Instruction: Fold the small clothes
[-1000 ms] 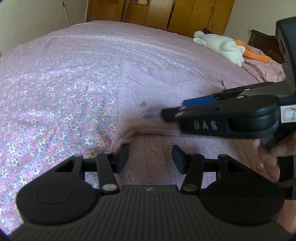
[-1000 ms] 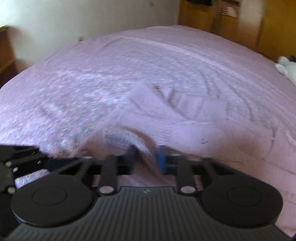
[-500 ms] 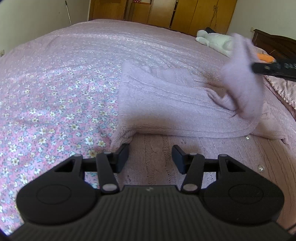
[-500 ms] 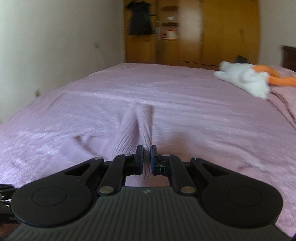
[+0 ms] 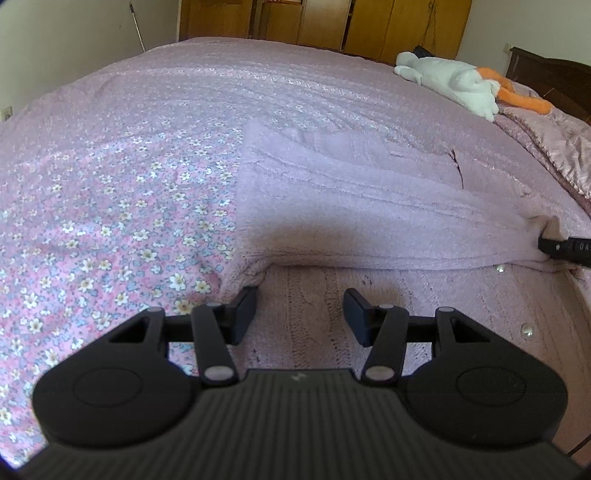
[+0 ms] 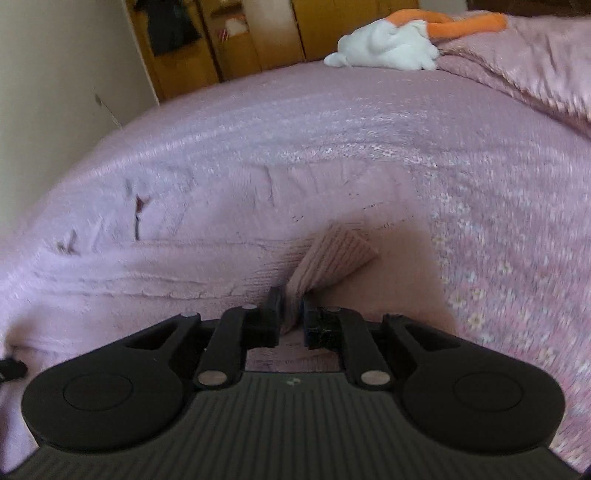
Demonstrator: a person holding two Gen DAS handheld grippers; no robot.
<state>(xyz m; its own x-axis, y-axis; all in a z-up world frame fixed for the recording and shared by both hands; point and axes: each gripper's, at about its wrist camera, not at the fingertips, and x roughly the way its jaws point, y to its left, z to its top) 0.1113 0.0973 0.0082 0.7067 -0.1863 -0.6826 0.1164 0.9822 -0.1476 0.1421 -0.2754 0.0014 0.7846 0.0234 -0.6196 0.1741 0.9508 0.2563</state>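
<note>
A small pale lilac knit cardigan (image 5: pixel 351 206) with pearl buttons lies on the bed, one sleeve folded across its body. My left gripper (image 5: pixel 300 312) is open and empty, low over the cardigan's near part. My right gripper (image 6: pixel 291 310) is shut on the ribbed cuff of the sleeve (image 6: pixel 332 258) and holds it low at the cardigan's right side. The right gripper's tip shows at the right edge of the left wrist view (image 5: pixel 565 249). The cardigan fills the middle of the right wrist view (image 6: pixel 207 236).
The bed has a pink floral cover (image 5: pixel 92 221). A white and orange plush toy (image 5: pixel 458 83) lies at the far right by a pink quilt (image 5: pixel 554 136). Wooden wardrobes (image 5: pixel 369 22) stand behind the bed.
My right gripper shut on the sleeve cuff, lifted it and carried it right across the cardigan, then lowered it at the right side. The left gripper stayed open and still.
</note>
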